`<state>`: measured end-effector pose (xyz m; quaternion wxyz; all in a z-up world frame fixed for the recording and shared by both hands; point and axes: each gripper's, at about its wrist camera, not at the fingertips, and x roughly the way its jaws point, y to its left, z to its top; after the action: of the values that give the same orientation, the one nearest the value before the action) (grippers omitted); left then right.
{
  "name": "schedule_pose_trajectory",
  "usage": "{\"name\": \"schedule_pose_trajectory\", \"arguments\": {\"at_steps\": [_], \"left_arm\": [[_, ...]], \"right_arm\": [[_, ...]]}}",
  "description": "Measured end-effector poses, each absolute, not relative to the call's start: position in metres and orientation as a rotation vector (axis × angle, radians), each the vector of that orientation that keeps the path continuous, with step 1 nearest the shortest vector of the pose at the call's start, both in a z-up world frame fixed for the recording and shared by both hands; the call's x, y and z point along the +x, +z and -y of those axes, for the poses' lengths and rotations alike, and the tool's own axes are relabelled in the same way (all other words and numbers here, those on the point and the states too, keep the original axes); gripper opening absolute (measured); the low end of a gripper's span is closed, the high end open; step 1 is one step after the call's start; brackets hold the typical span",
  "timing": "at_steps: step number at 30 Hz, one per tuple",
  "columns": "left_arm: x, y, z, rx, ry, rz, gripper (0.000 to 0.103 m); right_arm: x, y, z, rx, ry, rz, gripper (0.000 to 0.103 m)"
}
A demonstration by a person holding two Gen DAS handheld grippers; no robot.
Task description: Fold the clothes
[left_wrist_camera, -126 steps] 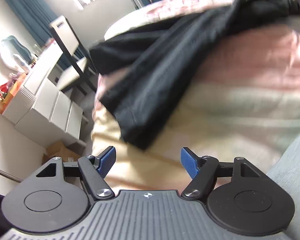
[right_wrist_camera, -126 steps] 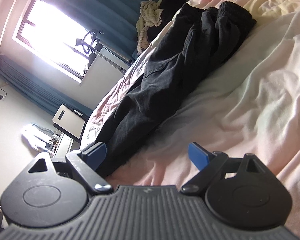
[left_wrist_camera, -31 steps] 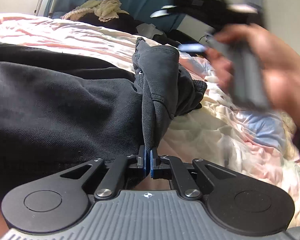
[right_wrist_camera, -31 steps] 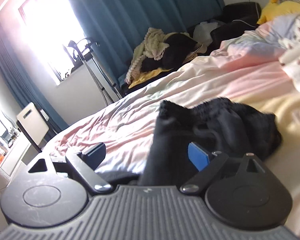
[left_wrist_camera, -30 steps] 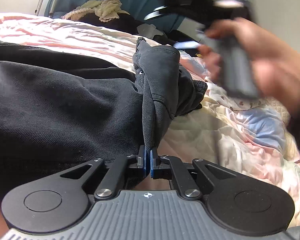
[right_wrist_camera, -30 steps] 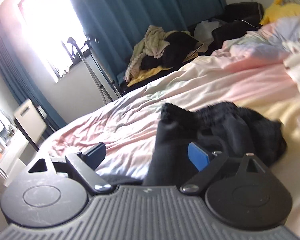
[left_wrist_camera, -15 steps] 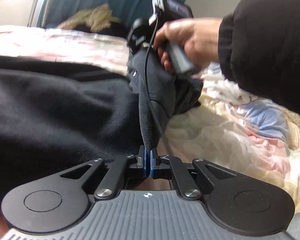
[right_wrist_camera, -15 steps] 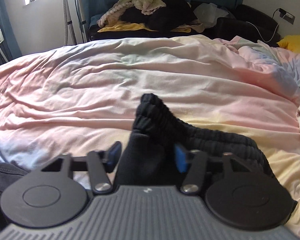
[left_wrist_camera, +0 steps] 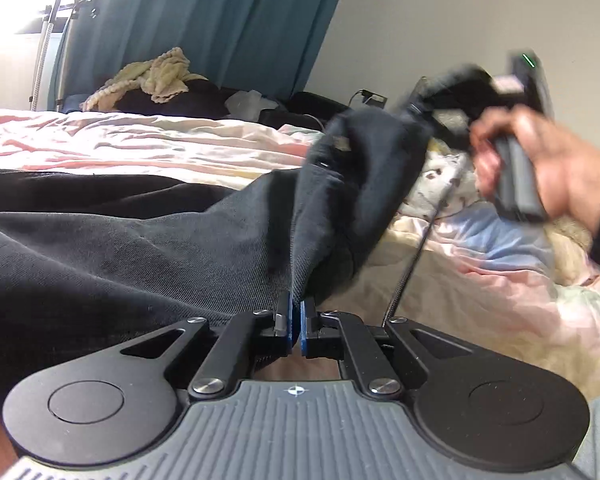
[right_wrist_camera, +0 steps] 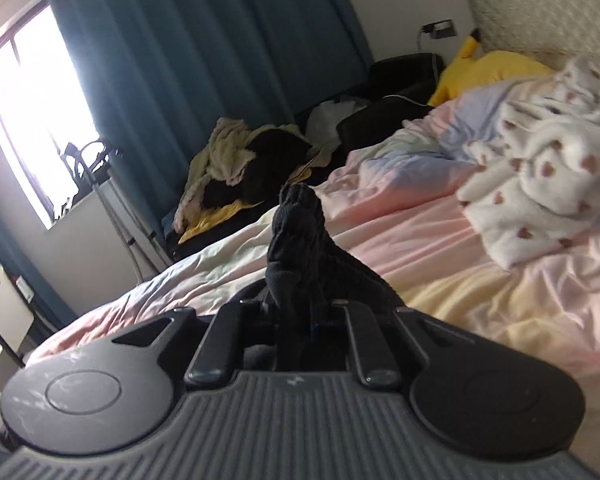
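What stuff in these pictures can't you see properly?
- Right gripper, left wrist view: motion blur smears it; its fingertips are hidden in the black trousers.
- Trousers: the lower left is cut off by the left gripper body and the frame edge.
- Right wrist view: bunched waistband covers the pads.
- Clothes pile: too far to sort.

Ahead of the hand-held gripper, teal curtains (right_wrist_camera: pixel 204 60) hang beside a bright window (right_wrist_camera: pixel 28 120). A heap of cream and black laundry (right_wrist_camera: pixel 244 160) lies below them. To its right sit a yellow plush toy (right_wrist_camera: pixel 488 70) and a white spotted blanket (right_wrist_camera: pixel 540 184).
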<state>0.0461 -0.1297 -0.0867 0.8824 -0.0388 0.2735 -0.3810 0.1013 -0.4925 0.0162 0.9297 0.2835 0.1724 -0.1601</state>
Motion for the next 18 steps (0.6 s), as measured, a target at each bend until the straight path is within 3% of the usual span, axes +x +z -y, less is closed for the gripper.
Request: {"name": "schedule_pose_trajectory", "arguments": {"at_steps": [9,13,15,16,18], "left_arm": [[0.005,-0.089,0.148,0.154,-0.768,-0.608,0.010],[-0.004,-0.090,0.145,0.170,-0.756,-0.627,0.027],[-0.007,-0.087,0.140,0.161,-0.736,-0.622,0.042],[-0.008,-0.084,0.135,0.148,-0.722,-0.620,0.054],[-0.006,-0.077,0.121,0.097,-0.688,-0.620,0.058]], "right_arm": [[-0.030,-0.063,0.522,0.947,-0.511,-0.317,0.017],[-0.047,-0.086,0.521,1.035,-0.547,-0.343,0.025],[-0.053,-0.087,0.518,1.037,-0.559,-0.336,0.029],[-0.059,-0.088,0.518,1.037,-0.569,-0.328,0.037],[-0.068,-0.086,0.516,1.037,-0.593,-0.304,0.058]]}}
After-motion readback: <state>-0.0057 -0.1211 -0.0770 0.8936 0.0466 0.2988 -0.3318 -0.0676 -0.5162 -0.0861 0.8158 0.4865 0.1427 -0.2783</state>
